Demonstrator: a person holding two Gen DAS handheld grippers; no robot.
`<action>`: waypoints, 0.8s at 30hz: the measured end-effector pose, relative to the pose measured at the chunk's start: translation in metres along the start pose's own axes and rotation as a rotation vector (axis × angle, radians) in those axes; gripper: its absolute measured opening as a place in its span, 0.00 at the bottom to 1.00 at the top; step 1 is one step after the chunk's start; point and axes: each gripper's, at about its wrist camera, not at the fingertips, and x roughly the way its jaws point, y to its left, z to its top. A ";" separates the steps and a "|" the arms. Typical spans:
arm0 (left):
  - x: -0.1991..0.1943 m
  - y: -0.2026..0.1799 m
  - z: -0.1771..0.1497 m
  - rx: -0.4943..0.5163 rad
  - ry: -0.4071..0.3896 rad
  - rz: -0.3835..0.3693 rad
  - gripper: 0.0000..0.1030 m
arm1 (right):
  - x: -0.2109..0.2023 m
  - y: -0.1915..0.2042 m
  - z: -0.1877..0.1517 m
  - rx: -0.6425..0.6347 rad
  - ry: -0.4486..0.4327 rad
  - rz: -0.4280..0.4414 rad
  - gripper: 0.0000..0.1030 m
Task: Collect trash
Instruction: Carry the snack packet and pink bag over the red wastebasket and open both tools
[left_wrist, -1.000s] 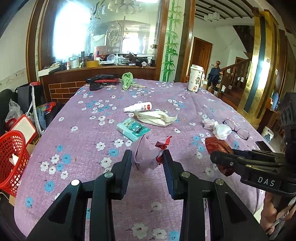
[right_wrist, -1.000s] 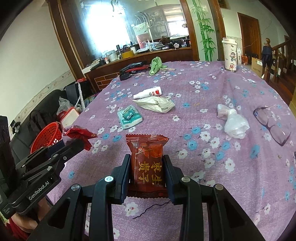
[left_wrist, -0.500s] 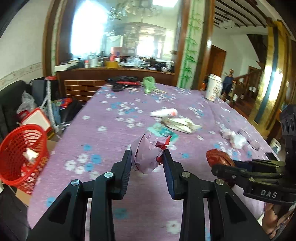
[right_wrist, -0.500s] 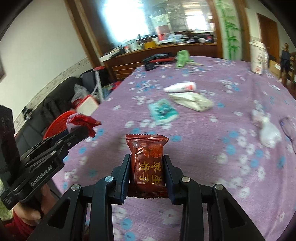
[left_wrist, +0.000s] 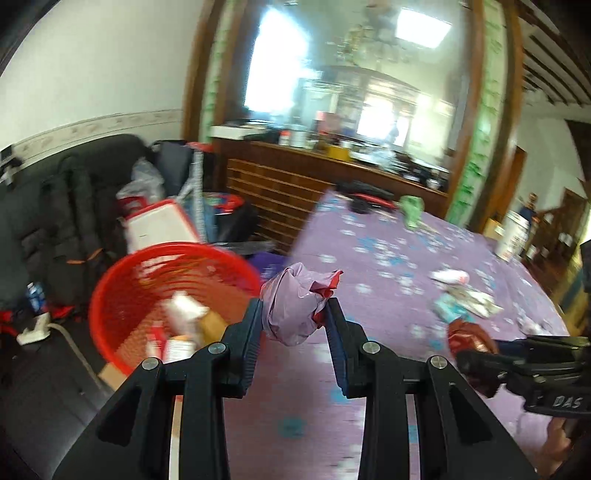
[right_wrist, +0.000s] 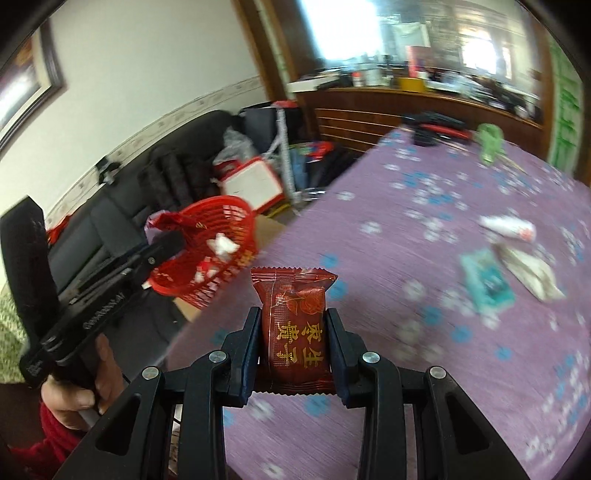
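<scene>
Left gripper (left_wrist: 294, 321): clamped on a crumpled pink and red wrapper (left_wrist: 295, 306), held at the tabletop's left edge, just beside the red basket (left_wrist: 122, 288); seen from the right wrist view too, out to the left (right_wrist: 164, 240), wrapper (right_wrist: 168, 221) in front of the basket rim.
Right gripper (right_wrist: 294, 347): closed around a dark red snack packet (right_wrist: 293, 325) with gold lettering, upright between the fingers, raised over the near left part of the tabletop; in the left wrist view low at the right (left_wrist: 467, 358), packet (left_wrist: 469, 332) showing past the tips.
Red basket (right_wrist: 218, 236): on the floor left of the table, just off its left edge, already holding white and red scraps.
Table (left_wrist: 388, 258): covered by a purple flowered cloth.
Centre-right of tabletop: white tube (right_wrist: 508, 227), teal packet (right_wrist: 487, 284), pale crumpled wrapper (right_wrist: 532, 273), close together.
Far edge of tabletop: green crumpled thing (right_wrist: 489, 142) and dark items (right_wrist: 432, 129), blurred.
Far right edge: white cup (left_wrist: 511, 236).
Beyond the basket: black sofa (left_wrist: 66, 192), white and red box (left_wrist: 159, 225).
</scene>
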 end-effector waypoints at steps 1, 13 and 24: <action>0.001 0.008 0.001 -0.009 0.002 0.016 0.32 | 0.007 0.008 0.006 -0.011 0.005 0.012 0.35; 0.017 0.089 0.001 -0.083 0.042 0.115 0.32 | 0.079 0.074 0.066 -0.050 0.065 0.121 0.35; 0.029 0.112 0.009 -0.137 0.039 0.154 0.57 | 0.117 0.100 0.102 -0.061 0.025 0.127 0.51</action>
